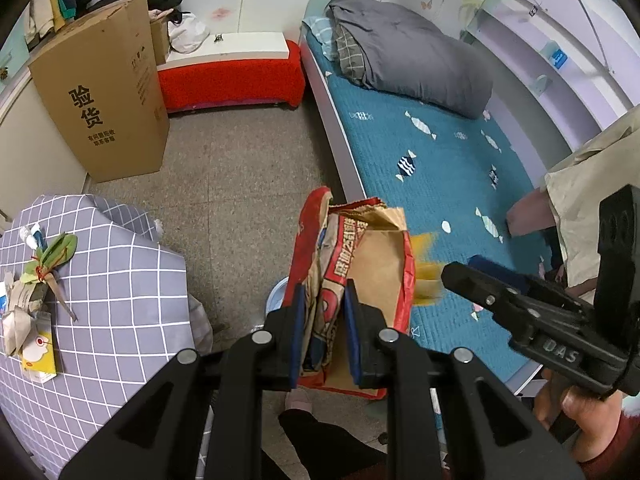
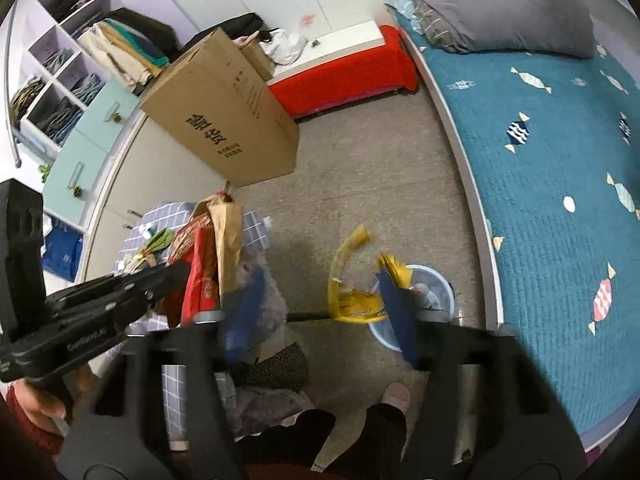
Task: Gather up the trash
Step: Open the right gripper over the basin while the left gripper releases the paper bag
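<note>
My left gripper (image 1: pixel 322 292) is shut on a red and brown paper bag (image 1: pixel 376 264), which stands upright with its mouth open; the same bag (image 2: pixel 208 264) shows in the right wrist view, held by the left gripper (image 2: pixel 176 272). My right gripper (image 2: pixel 320 300) has its blue-padded jaws wide apart. A blurred yellow plastic wrapper (image 2: pixel 352 296) hangs loose between them, brushing the right finger (image 2: pixel 396 308), above a pale blue waste bin (image 2: pixel 440 284) on the floor. In the left wrist view the right gripper (image 1: pixel 464 272) sits right of the bag, beside the yellow wrapper (image 1: pixel 426 276).
A small table with a grey checked cloth (image 1: pixel 120 288) carries crumpled paper (image 1: pixel 20 312), a green wrapper (image 1: pixel 58 250) and a yellow carton (image 1: pixel 40 354). A tall cardboard box (image 1: pixel 100 112), a red bench (image 1: pixel 228 80) and a blue bed (image 1: pixel 440 160) ring the floor. A person's leg (image 1: pixel 320 436) is below.
</note>
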A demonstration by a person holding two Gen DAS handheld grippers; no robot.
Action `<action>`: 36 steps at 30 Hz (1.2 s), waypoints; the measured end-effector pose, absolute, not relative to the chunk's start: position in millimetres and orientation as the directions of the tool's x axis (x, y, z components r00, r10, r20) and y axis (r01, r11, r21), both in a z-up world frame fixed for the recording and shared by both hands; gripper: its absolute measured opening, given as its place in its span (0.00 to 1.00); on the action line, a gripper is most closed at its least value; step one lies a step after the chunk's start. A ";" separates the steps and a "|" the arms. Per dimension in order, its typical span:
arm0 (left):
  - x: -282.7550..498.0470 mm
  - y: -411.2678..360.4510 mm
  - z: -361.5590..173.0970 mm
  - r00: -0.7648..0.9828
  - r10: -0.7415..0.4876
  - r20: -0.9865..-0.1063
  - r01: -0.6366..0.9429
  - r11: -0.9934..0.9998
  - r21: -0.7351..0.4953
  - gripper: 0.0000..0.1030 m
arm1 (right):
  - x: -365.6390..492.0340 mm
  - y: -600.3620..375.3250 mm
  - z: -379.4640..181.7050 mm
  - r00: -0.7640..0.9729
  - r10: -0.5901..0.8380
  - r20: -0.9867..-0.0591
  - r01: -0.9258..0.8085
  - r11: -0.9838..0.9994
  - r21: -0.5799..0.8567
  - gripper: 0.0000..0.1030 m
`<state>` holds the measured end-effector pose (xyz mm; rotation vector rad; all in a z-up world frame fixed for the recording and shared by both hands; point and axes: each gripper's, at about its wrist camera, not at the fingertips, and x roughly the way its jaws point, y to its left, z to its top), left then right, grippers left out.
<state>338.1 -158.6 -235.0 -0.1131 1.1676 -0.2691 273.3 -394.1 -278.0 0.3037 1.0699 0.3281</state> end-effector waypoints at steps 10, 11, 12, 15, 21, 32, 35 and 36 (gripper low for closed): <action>341.0 -174.6 -236.0 0.356 -0.268 -0.895 0.194 0.958 -0.210 0.18 | 268.5 -400.4 -268.6 0.482 0.364 -0.797 -0.095 0.926 0.365 0.59; 340.8 -176.7 -235.6 0.356 -0.269 -0.895 0.200 0.958 -0.208 0.18 | 267.7 -401.4 -268.0 0.484 0.360 -0.798 -0.093 0.928 0.362 0.59; 340.9 -178.0 -235.2 0.356 -0.270 -0.895 0.203 0.957 -0.208 0.18 | 266.4 -402.0 -267.6 0.485 0.359 -0.797 -0.090 0.928 0.363 0.59; 340.6 -181.6 -234.1 0.356 -0.275 -0.893 0.217 0.954 -0.207 0.18 | 263.4 -403.9 -266.1 0.491 0.355 -0.795 -0.081 0.928 0.364 0.59; 340.0 -188.1 -231.5 0.358 -0.282 -0.890 0.235 0.950 -0.206 0.18 | 258.1 -408.5 -263.8 0.501 0.347 -0.793 -0.066 0.929 0.365 0.59; 339.7 -205.4 -229.3 0.362 -0.300 -0.883 0.276 0.939 -0.206 0.18 | 244.2 -421.8 -252.2 0.548 0.314 -0.776 -0.038 0.935 0.352 0.59; 340.3 -211.9 -227.4 0.365 -0.305 -0.880 0.288 0.935 -0.205 0.18 | 241.4 -426.0 -250.2 0.556 0.307 -0.772 -0.029 0.936 0.351 0.60; 339.7 -211.5 -227.6 0.366 -0.306 -0.879 0.291 0.935 -0.204 0.18 | 240.7 -427.9 -249.3 0.560 0.304 -0.771 -0.026 0.936 0.350 0.60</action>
